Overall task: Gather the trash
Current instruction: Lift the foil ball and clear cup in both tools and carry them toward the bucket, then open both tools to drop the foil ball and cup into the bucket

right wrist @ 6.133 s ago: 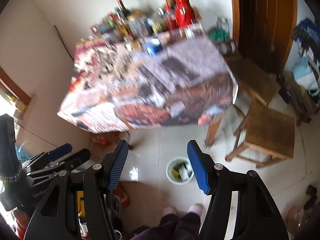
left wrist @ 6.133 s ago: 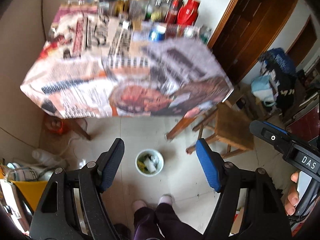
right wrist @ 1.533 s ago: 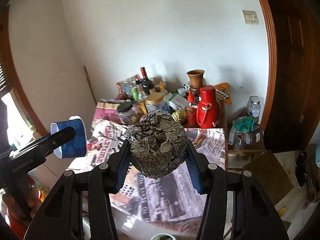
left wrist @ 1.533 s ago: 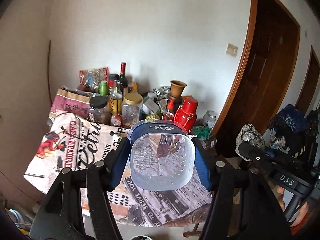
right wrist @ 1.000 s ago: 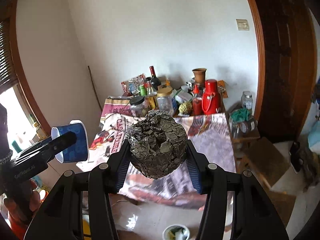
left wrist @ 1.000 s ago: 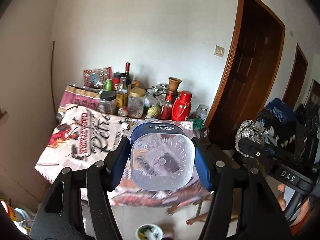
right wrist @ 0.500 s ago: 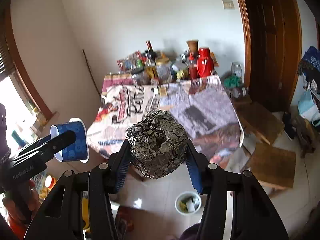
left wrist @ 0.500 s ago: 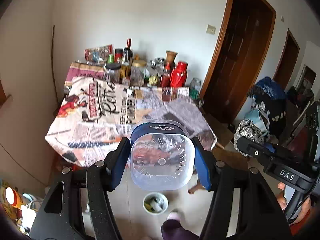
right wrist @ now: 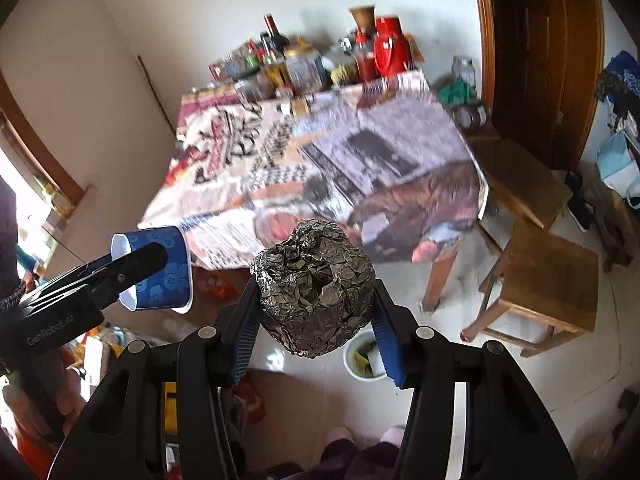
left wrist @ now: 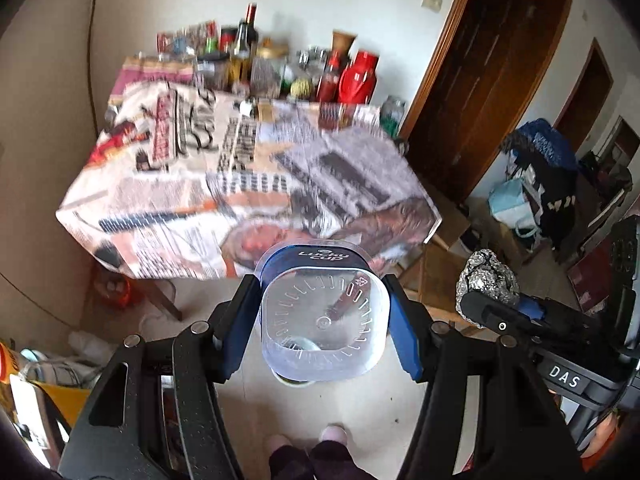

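My left gripper [left wrist: 322, 320] is shut on a blue paper cup [left wrist: 324, 316], its white base facing the camera; the cup also shows in the right wrist view [right wrist: 160, 268]. My right gripper [right wrist: 316, 304] is shut on a crumpled foil ball [right wrist: 316, 288], which also shows in the left wrist view [left wrist: 486, 282]. A small white trash bin [right wrist: 366, 358] with scraps inside stands on the floor below, partly hidden behind the right finger. In the left wrist view the bin [left wrist: 296, 382] is almost wholly hidden behind the cup.
A table with a newspaper-print cloth [left wrist: 248, 184] stands ahead, with bottles and jars [left wrist: 280, 68] along its far edge. Wooden stools [right wrist: 544, 284] stand to the right, near a brown door [left wrist: 480, 80]. Clutter lies on the floor at left. The person's feet [left wrist: 308, 436] are below.
Both grippers have tilted down and lowered with the cup and foil ball still held. The floor and the trash bin have come closer under them.
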Available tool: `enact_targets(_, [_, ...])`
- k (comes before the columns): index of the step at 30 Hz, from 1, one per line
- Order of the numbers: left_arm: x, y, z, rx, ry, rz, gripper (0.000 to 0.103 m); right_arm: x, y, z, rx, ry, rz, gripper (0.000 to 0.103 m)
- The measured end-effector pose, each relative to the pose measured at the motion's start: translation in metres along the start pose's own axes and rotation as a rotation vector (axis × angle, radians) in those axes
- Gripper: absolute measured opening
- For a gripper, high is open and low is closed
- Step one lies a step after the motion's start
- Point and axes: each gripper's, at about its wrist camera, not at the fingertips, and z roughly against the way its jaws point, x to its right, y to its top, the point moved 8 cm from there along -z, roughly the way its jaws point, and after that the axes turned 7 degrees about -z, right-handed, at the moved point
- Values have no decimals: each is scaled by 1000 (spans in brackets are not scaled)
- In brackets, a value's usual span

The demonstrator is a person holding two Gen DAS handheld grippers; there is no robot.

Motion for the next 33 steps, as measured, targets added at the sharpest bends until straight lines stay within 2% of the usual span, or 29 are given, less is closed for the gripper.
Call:
enact_targets(5, [-2, -26, -55, -72, 1, 34, 60, 24, -19, -41, -73, -20, 8, 49])
enact_targets(17, [-55, -119, -195, -231, 76, 162, 60, 76, -79, -194, -261, -26, 19, 49])
enact_targets(22, [-70, -157, -247, -295, 90, 186, 60, 86, -105, -252, -345, -15, 51, 52])
enact_targets(24, [-74, -172, -263, -317, 101, 183, 60, 91, -115, -271, -398, 3, 31, 57])
enact_targets(26, [-77, -184, -278, -342, 102, 191, 60, 99, -123, -286, -435, 18, 5, 63])
enact_targets(30, [-79, -206, -309, -399, 86, 214, 60, 114, -132, -298, -471, 2, -3, 64])
enact_targets(33, [-73, -211, -330, -431, 54, 214, 60, 125, -131, -296, -463, -29, -15, 64])
